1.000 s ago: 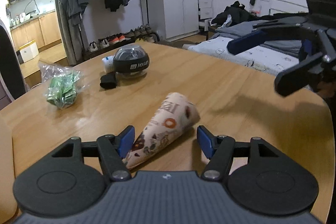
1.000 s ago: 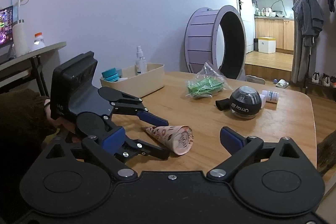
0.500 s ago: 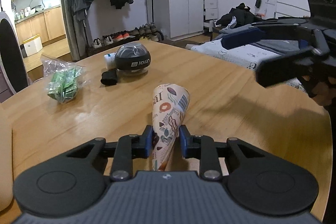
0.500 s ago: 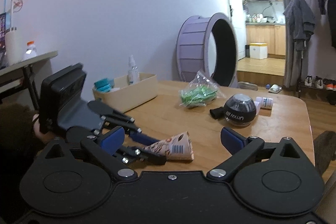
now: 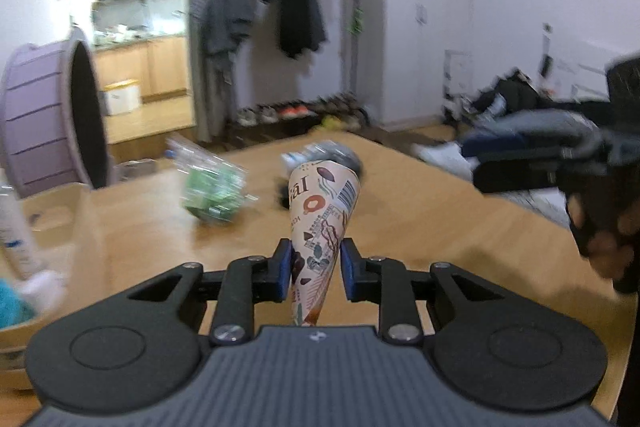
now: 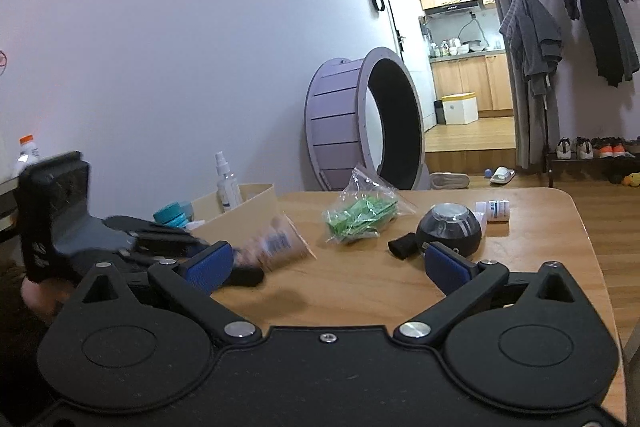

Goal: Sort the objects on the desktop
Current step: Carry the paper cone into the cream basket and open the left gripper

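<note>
Cone: the printed paper cone (image 5: 320, 227) is off the table (image 5: 420, 227) now, its narrow part pinched between the blue pads, wide end pointing up and forward; a second ago it lay flat on the wood.
Left tongs: the left tongs (image 5: 314, 269) have closed on the cone and swung toward the beige bin (image 6: 244, 215) at the table's left edge.
Right tongs: the right tongs (image 6: 328, 265) hang wide open, holding nothing, above the near edge.
Meaning: pick-up looks done; carrying to the bin seems the step in hand.
Left over: green packet bag (image 6: 362, 217), black ball (image 6: 448, 231) and small white bottle (image 6: 494, 211) sit toward the far edge.
</note>
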